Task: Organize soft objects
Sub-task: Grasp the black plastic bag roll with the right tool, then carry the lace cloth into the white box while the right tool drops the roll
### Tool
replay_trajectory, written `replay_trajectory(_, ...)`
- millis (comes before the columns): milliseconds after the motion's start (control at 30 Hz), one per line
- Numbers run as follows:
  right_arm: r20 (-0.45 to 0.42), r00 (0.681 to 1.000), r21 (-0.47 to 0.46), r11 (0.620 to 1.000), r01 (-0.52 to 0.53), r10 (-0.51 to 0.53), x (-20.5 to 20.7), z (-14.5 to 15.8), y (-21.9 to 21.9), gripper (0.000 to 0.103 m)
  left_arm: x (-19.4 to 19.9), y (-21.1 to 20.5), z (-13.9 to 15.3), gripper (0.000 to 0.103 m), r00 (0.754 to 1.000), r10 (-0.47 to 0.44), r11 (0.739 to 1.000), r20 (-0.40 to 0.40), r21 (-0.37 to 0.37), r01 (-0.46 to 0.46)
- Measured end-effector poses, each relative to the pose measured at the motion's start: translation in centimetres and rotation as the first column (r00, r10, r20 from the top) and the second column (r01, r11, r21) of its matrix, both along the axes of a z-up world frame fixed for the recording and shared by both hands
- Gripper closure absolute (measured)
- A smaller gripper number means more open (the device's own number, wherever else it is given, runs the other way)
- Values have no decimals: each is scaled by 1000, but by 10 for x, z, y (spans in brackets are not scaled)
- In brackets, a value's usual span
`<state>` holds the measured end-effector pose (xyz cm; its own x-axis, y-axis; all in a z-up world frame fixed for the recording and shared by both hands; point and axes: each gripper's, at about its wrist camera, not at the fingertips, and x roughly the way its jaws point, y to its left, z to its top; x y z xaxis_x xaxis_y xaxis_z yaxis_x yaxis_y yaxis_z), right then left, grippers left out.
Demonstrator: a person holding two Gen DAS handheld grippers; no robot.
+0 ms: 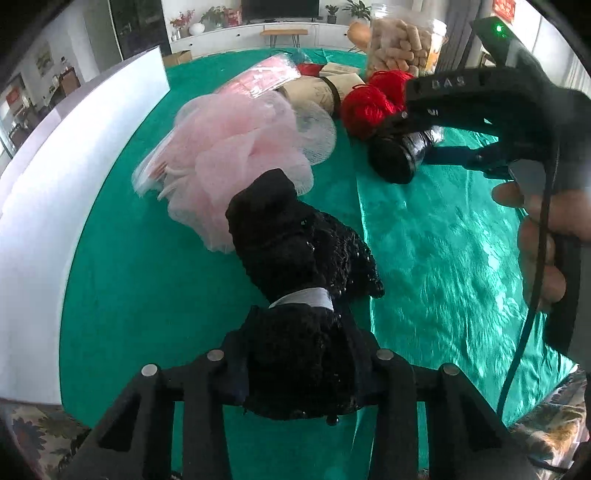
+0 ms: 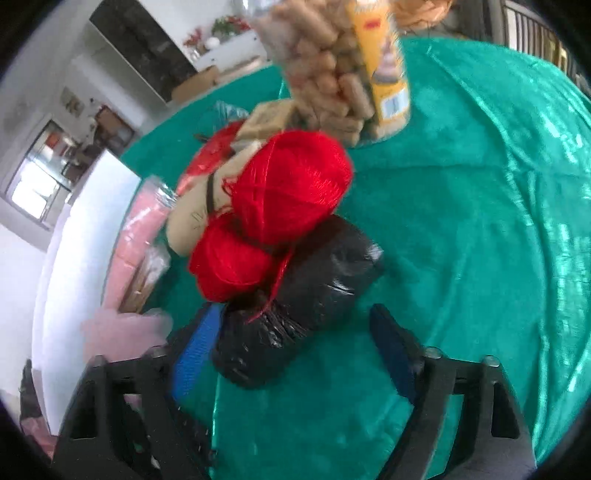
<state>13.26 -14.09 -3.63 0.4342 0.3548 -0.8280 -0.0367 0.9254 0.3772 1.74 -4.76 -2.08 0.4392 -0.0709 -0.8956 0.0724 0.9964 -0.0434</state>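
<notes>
Two grips: our left gripper (image 1: pixel 295 373) pinches the black lace garment (image 1: pixel 295 258); our half-open right gripper (image 2: pixel 291 347) straddles the black plastic roll (image 2: pixel 295 314) ahead, not yet squeezing, to gather both.

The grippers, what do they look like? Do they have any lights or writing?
Both are black plastic. The right gripper has blue finger pads, raised letters on its side, a small green light on top and a dark cable hanging down. The left gripper shows round silver bolts on its finger mounts.
</notes>
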Motion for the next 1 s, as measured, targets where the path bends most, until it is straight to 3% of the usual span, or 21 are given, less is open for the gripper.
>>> replay_trajectory(67, 6, 999, -65, 997, -45, 45, -9, 8, -1, 56, -7, 9, 1, 65, 1000, 19, 999, -3, -35, -19)
replay_trajectory(167, 1, 993, -134, 984, -118, 119, -32, 26, -20, 67, -14, 20, 3, 65, 999, 44, 992, -12, -114, -45)
replay_trajectory(333, -52, 975, -326, 919, -222, 217, -57, 35, -44, 62, -15, 22, 0, 65, 998, 37, 985, -43, -166, -43)
replay_trajectory(400, -75, 972, -306, 923, -235, 223, -57, 30, -51, 52, -16, 18, 1, 65, 998, 13, 986, -58, -167, -23)
replay_trajectory(433, -77, 973, -293, 928, -230, 217, -56, 29, -55, 37, -17, 17, 1, 64, 998, 6, 986, -65, -166, -17)
replay_trajectory(600, -117, 976, -344, 914, -214, 184, -38, 14, -44, 33, -18, 12, 2, 55, 997, -20, 991, -77, -135, 10)
replay_trajectory(667, -153, 969, -390, 889, -240, 195, -37, 3, -39, 36, -16, 5, 1, 47, 995, -46, 994, -90, -105, 37)
replay_trajectory(700, -146, 969, -385, 890, -244, 202, -39, 2, -39, 46, -15, 0, 1, 46, 994, -54, 996, -90, -81, 47)
replay_trajectory(733, -145, 968, -375, 894, -246, 206, -43, 2, -42, 62, -17, -4, 0, 50, 995, -53, 998, -81, -45, 49)
replay_trajectory(767, -140, 968, -365, 897, -248, 210, -47, 3, -45, 63, -18, -5, 0, 57, 997, -39, 999, -65, -21, 38)
replay_trajectory(800, -132, 967, -355, 901, -250, 216, -52, 6, -48, 63, -19, -3, 2, 66, 998, -34, 999, -54, -33, 32)
replay_trajectory(900, -94, 971, -313, 919, -240, 222, -69, 21, -61, 63, -27, 13, 8, 68, 999, -7, 981, -45, -192, -2)
replay_trajectory(1000, -57, 969, -282, 927, -245, 239, -78, 40, -67, 63, -39, 30, 24, 68, 999, 36, 968, -9, -250, -37)
